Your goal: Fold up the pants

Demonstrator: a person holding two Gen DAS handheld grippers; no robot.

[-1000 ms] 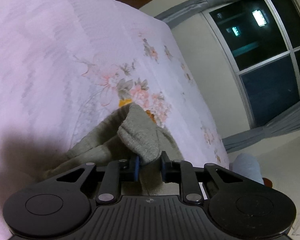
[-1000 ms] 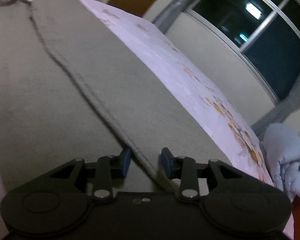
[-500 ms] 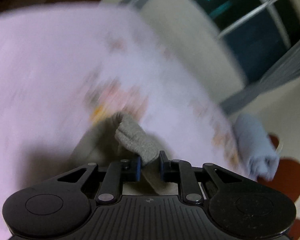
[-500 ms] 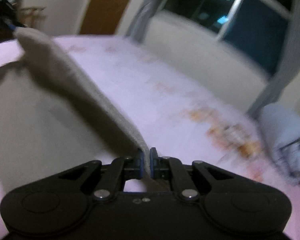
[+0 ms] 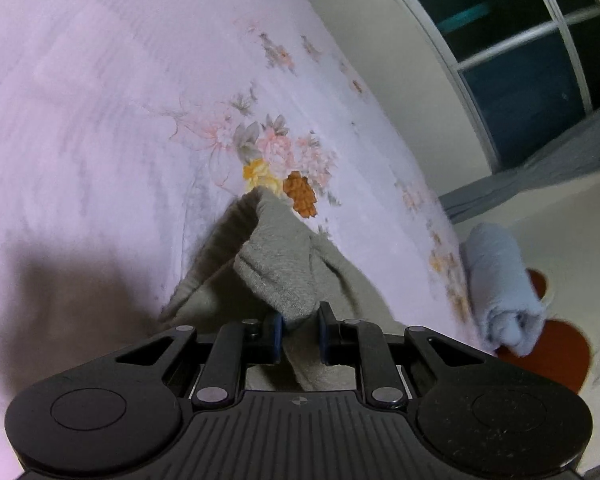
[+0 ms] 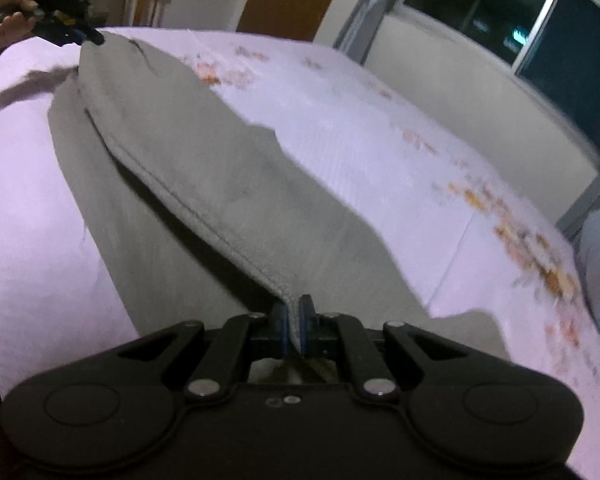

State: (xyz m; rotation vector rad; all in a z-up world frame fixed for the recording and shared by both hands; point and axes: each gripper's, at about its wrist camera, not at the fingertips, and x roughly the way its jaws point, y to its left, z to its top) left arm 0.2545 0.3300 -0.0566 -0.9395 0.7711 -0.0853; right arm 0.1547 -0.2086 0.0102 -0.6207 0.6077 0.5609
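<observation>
Left wrist view: left hand-held gripper (image 5: 299,334) clamped on a bunched grey end of the pants (image 5: 278,270), lifted just ahead of its tips above the floral bed (image 5: 100,120). Right wrist view: right hand-held gripper (image 6: 294,330) pinched narrow on a seamed edge; pants (image 6: 204,168) stretching away forward-left, long axis toward the left hand-held gripper (image 6: 66,26) gripping the far end. Likely next: swinging the raised edge sideways across that axis.

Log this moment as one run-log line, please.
stage: lifting fold | left gripper: shut on pants | right gripper: shut on pants edge | surface: bed sheet
</observation>
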